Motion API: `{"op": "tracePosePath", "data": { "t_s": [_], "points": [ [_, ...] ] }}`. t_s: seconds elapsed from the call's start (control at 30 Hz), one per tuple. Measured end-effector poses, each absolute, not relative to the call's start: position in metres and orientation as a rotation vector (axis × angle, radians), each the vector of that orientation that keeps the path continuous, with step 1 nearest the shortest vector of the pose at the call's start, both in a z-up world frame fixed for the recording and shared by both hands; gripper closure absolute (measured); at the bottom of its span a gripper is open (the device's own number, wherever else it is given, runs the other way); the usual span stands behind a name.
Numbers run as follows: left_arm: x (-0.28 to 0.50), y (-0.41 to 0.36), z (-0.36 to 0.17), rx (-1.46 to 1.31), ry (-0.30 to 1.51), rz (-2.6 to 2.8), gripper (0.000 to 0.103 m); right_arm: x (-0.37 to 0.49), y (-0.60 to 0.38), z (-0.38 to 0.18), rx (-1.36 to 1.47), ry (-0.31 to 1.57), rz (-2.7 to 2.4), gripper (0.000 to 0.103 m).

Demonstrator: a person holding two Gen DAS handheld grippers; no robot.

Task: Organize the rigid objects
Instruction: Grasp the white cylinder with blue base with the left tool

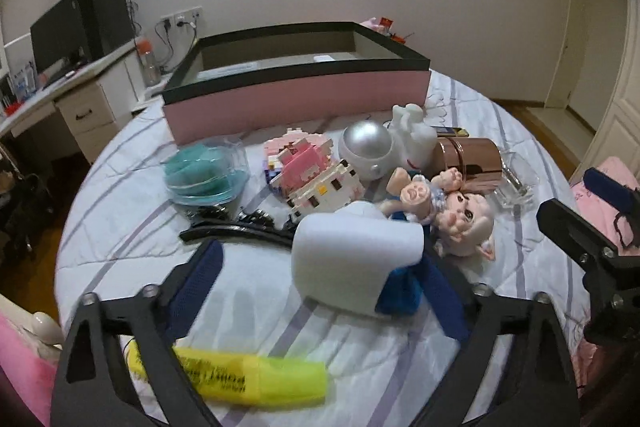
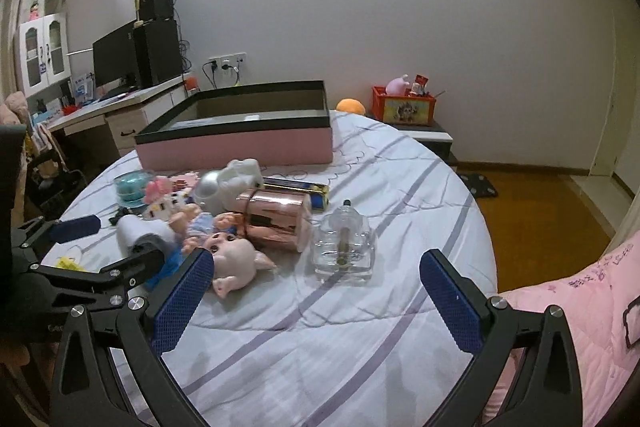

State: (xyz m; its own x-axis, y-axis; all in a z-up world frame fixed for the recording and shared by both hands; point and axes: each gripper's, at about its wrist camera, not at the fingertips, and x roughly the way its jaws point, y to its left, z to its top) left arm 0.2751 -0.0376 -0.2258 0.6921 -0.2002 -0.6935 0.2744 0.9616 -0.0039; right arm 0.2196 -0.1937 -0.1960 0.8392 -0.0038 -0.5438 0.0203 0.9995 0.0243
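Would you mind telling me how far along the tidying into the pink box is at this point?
Done: very little; the pink box shows only something flat inside. In hand: the left gripper is open around the white cylinder, not yet closed; the right gripper hangs open and empty. Left on the bed: pig doll, rose-gold canister, glass bottle, block toy, astronaut figure, teal container, yellow highlighter.

A pink box [image 1: 296, 103] rimmed in black sits on a white bedsheet [image 2: 360, 307] striped lavender, beside a rose-gold canister [image 2: 278, 223] and yellow highlighter [image 1: 240, 379].
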Motion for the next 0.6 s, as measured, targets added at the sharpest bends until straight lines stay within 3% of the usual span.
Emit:
{"op": "tracePosePath", "data": {
  "t_s": [0.03,0.2,0.6],
  "points": [
    [0.277,-0.038,-0.227,0.106,0.770,-0.271,0.025,0.222,-0.195,-0.197,0.032,0.580,-0.014,0.000],
    [0.281,-0.038,-0.226,0.064,0.787,-0.350,0.051,0.230,-0.195,-0.200,0.031,0.597,-0.012,0.000],
    [0.254,-0.008,-0.213,0.078,0.748,-0.300,0.057,0.253,-0.211,-0.213,0.064,0.676,-0.069,0.000]
  ]
}}
